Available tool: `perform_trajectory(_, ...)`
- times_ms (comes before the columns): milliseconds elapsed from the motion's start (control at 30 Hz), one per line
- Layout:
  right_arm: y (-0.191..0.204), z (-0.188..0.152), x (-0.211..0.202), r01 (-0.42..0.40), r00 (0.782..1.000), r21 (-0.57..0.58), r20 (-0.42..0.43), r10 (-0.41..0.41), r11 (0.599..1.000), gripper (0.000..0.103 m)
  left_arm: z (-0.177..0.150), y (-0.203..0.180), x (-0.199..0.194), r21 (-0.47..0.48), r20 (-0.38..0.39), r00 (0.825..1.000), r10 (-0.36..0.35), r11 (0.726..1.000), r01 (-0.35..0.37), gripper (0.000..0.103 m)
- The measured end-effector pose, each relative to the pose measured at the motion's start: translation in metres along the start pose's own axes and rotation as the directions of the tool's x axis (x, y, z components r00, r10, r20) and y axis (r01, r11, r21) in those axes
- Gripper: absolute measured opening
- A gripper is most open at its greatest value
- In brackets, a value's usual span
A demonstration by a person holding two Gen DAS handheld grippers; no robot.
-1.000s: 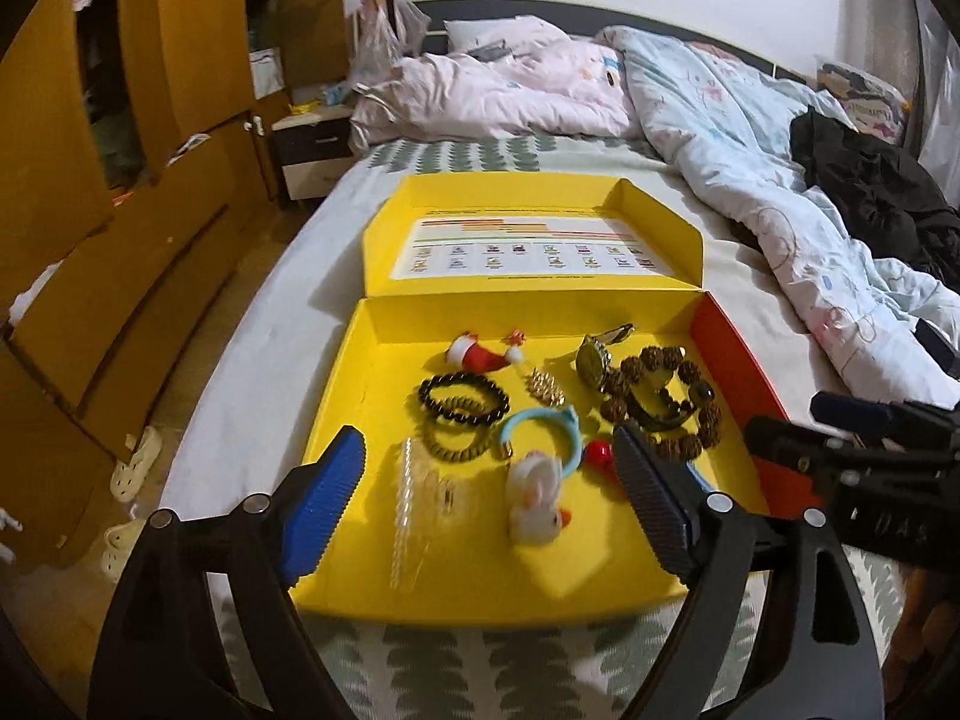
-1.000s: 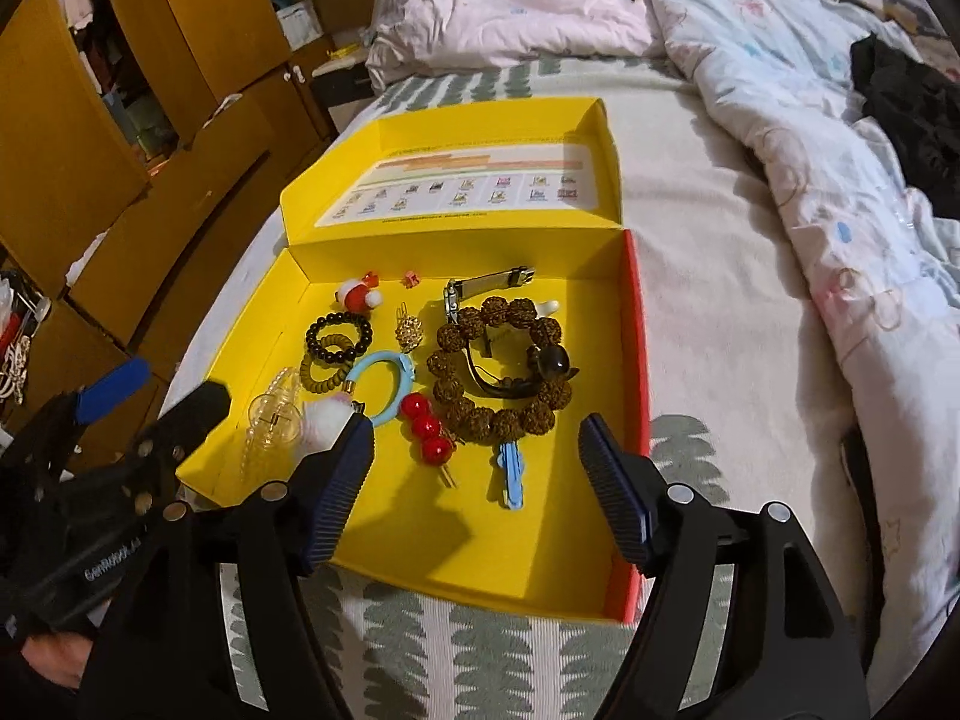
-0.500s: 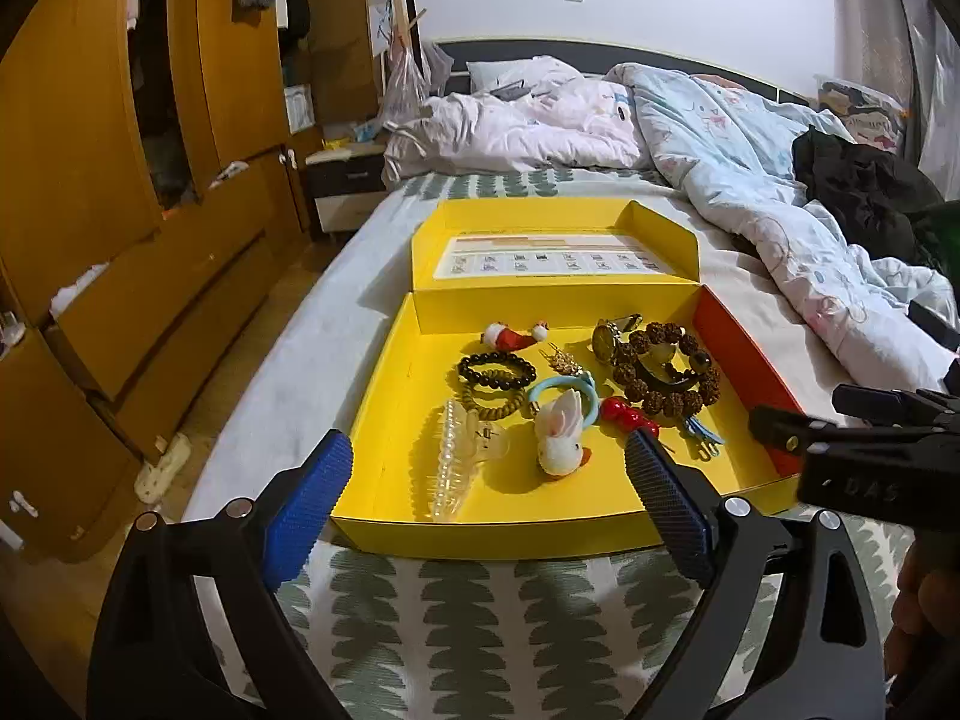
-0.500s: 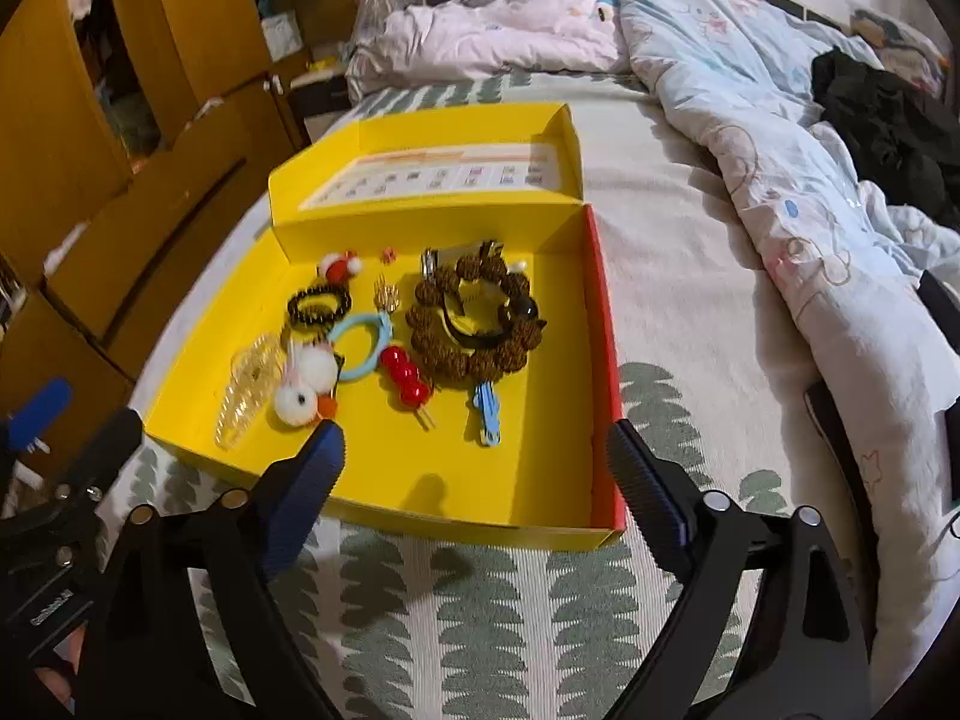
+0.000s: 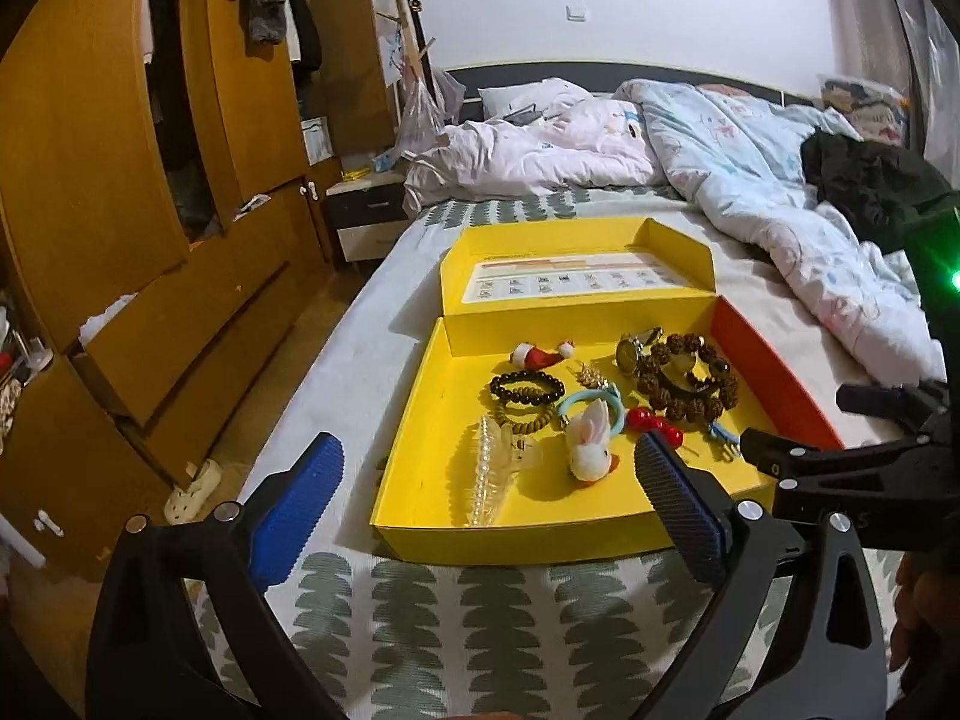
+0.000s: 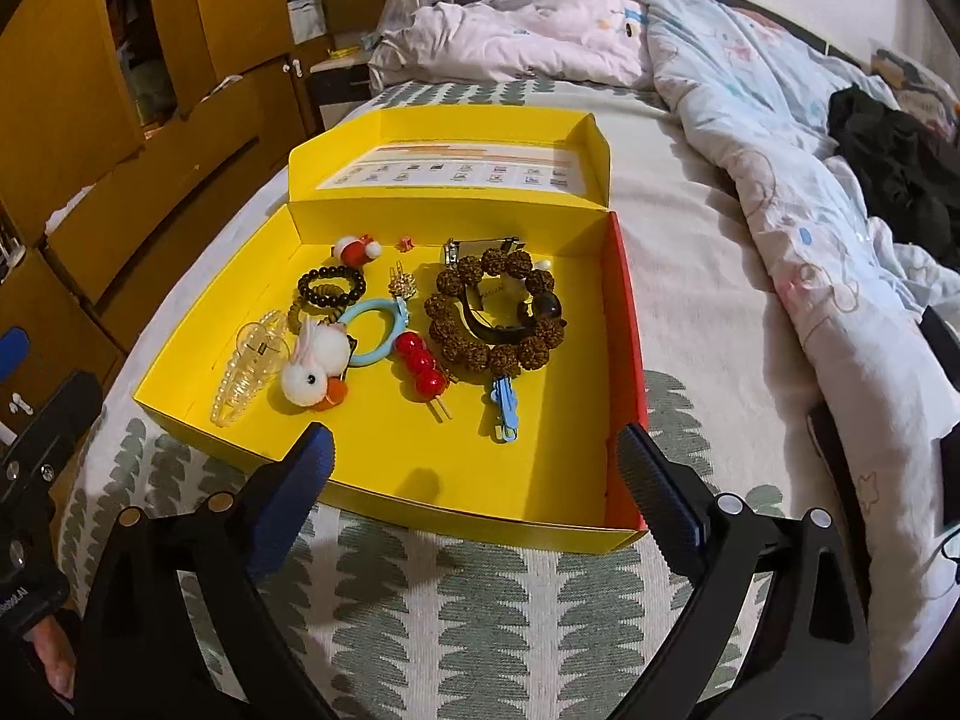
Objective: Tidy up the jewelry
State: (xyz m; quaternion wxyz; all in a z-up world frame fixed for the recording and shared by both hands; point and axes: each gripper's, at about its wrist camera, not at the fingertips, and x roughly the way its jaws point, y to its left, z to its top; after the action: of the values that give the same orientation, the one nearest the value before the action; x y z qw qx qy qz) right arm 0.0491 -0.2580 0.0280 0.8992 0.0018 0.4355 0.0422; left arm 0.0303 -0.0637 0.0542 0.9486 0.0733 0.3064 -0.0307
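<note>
An open yellow box (image 6: 384, 504) lies on the bed with jewelry inside. It holds a brown bead bracelet (image 6: 441, 333), a black bead bracelet (image 6: 306, 285), a blue ring (image 6: 360, 360), a white rabbit charm (image 6: 306, 381), red berries (image 6: 420, 369), a blue clip (image 6: 507, 405) and a clear claw clip (image 6: 246, 372). My right gripper (image 6: 474, 441) hovers at the box's near edge, jaws opening, nothing between them. My left gripper (image 5: 486, 462) hangs before the box (image 5: 510, 540), its jaws also opening and empty.
Rumpled quilts (image 6: 780, 120) and dark clothing (image 6: 900, 150) cover the bed's far and right side. Wooden wardrobes (image 5: 120, 180) stand along the left, beyond a strip of floor. Leaf-patterned bedspread (image 6: 480, 600) lies in front of the box.
Both grippers have drawn back from over the box toward the bed's near edge, and their jaws have spread wider. The jewelry has not moved.
</note>
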Motion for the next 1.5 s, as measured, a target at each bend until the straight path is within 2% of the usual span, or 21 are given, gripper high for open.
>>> perform_trajectory(300,0.001,-0.006,-0.001,-0.001,1.0,-0.023,0.009,0.001,1.0,0.095,-0.003,0.006,0.005,-0.033,-0.048,0.999,-0.017,0.999,0.015,0.096)
perform_trajectory(500,0.003,-0.009,-0.002,-0.017,1.0,-0.042,0.009,0.017,0.999,0.096,-0.005,0.006,0.003,-0.032,-0.039,0.999,-0.016,0.999,0.015,0.097)
perform_trajectory(1500,-0.001,-0.014,0.002,0.005,1.0,-0.062,0.004,-0.005,0.998,0.096,-0.006,0.006,0.001,-0.018,-0.024,1.0,0.008,1.0,-0.009,0.097)
